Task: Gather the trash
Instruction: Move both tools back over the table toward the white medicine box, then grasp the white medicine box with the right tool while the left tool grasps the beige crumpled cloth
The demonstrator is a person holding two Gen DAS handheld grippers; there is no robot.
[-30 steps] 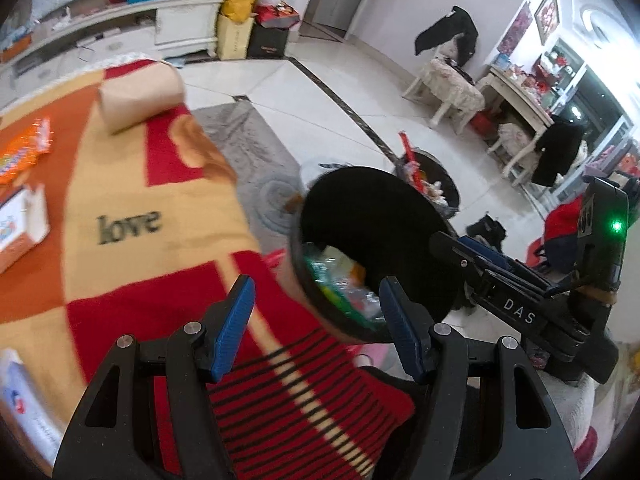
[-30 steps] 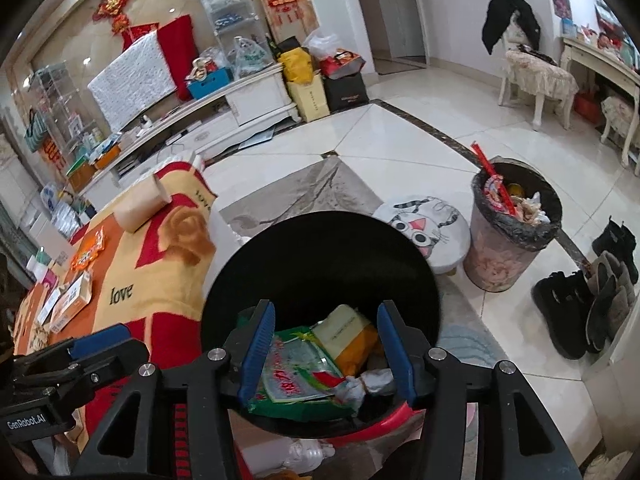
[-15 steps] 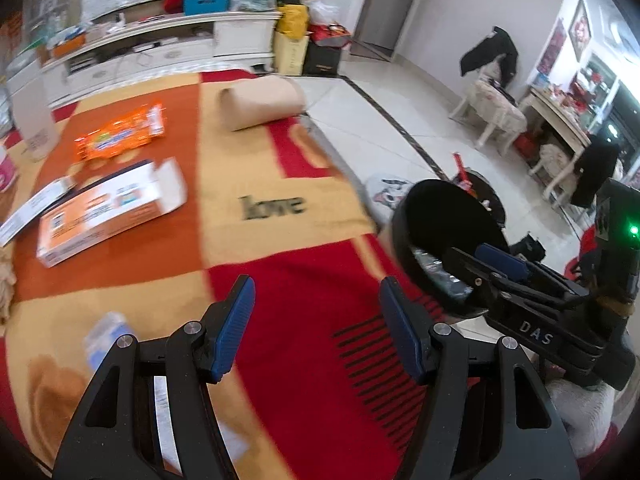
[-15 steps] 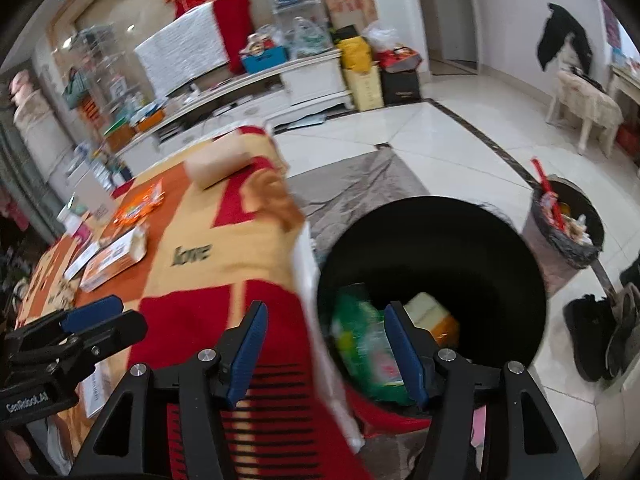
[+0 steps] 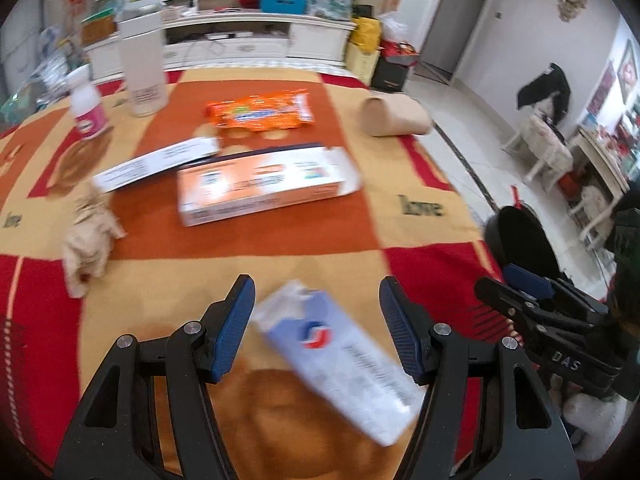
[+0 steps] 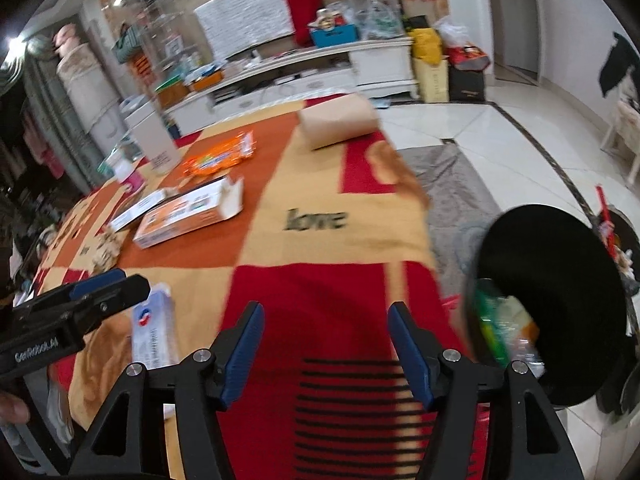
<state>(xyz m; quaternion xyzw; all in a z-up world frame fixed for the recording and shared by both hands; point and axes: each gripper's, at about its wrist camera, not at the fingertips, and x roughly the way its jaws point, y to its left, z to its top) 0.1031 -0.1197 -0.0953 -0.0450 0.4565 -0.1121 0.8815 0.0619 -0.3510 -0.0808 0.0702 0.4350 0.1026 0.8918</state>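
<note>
Right now the left gripper (image 5: 316,322) is hanging over the blanket-covered table (image 5: 420,264) with its jaws standing about half open and gripping nothing; a white-and-blue tissue pack (image 5: 340,356) is lying on the cloth between the blue pads, apparently untouched. The right gripper (image 6: 326,344) is opening its jaws over the red patch of the blanket, nothing between them. The black trash bin (image 6: 560,304), already holding wrappers, is sitting just off the table's edge to the right.

Judging by this, the next pick is the tissue pack. To do it well, the left hand should be lining its pads across the pack's narrow width, lowering until the tips are nearly brushing the cloth, and closing gently so the soft pack is not slipping or the blanket bunching. More trash is waiting farther back: an opened orange-and-white carton (image 5: 264,190), an orange snack wrapper (image 5: 260,114) and a crumpled paper wad (image 5: 90,240).
</note>
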